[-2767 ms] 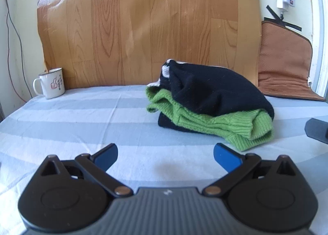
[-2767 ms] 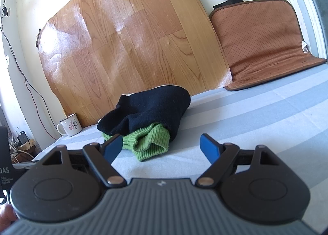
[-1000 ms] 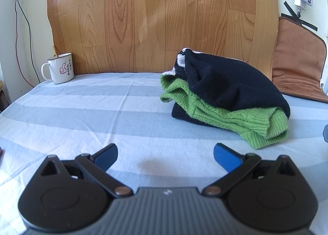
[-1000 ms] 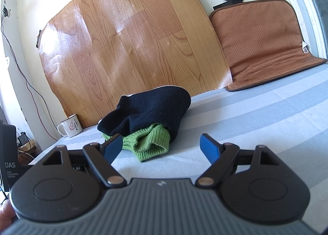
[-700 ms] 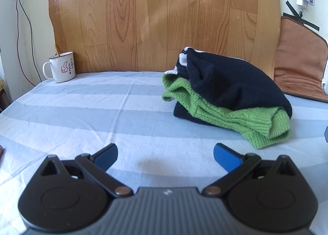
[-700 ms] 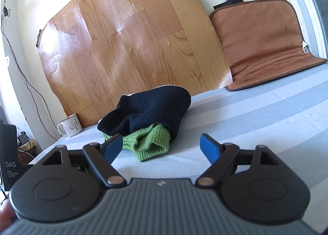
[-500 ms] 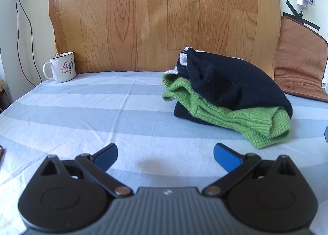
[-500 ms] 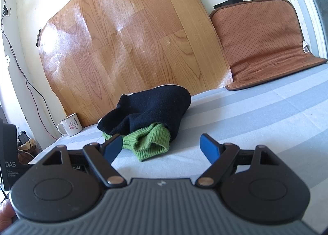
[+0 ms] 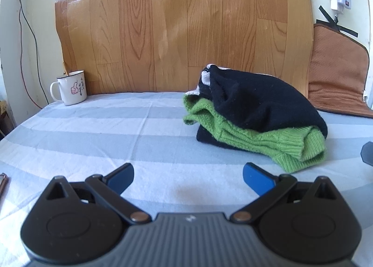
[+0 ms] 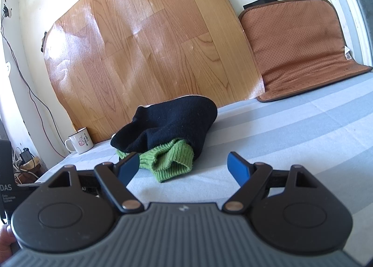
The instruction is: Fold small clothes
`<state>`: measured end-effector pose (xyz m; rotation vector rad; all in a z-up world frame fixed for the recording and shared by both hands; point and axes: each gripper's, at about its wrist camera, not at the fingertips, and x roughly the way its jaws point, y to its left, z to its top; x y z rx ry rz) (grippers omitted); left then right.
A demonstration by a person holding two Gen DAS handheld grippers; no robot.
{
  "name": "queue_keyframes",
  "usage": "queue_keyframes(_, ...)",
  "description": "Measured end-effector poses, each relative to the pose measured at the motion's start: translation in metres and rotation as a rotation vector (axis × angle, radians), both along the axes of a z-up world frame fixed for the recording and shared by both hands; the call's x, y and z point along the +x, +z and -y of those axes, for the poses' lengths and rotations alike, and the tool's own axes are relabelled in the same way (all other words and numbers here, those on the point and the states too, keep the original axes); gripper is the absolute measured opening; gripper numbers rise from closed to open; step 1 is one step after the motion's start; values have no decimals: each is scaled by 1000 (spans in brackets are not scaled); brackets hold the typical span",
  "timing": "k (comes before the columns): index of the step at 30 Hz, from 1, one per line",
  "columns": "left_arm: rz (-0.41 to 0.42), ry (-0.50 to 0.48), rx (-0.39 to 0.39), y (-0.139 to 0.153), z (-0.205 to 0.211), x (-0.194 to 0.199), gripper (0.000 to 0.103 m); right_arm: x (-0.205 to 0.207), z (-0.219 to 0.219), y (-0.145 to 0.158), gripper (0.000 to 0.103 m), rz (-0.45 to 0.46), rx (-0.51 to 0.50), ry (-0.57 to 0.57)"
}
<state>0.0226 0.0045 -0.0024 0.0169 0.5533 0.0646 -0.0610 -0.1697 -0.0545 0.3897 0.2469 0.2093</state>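
Observation:
A folded black and green knit garment (image 9: 254,117) lies on the blue striped cloth (image 9: 116,136), ahead and to the right in the left wrist view. It also shows in the right wrist view (image 10: 167,131), just beyond the fingers and slightly left. My left gripper (image 9: 188,175) is open and empty, low over the cloth, short of the garment. My right gripper (image 10: 184,165) is open and empty, close in front of the garment's green cuff (image 10: 172,162).
A white enamel mug (image 9: 70,87) stands at the far left by the wooden panel (image 9: 181,26). A brown cushion (image 10: 300,47) leans on the wall at the right. A dark device (image 10: 5,190) sits at the left edge of the right wrist view.
The left gripper's view has drifted slightly, so the garment sits a little further right and the mug nearer. The right gripper has not moved. Both stay open.

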Motion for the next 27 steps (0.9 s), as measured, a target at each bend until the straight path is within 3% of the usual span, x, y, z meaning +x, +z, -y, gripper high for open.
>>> queue_keyframes(11, -19, 34, 51, 0, 3, 1, 103, 0, 1, 0, 85, 0, 0, 2)
queue_keyframes(27, -35, 26, 39, -1, 1, 1, 103, 1, 1, 0, 85, 0, 0, 3)
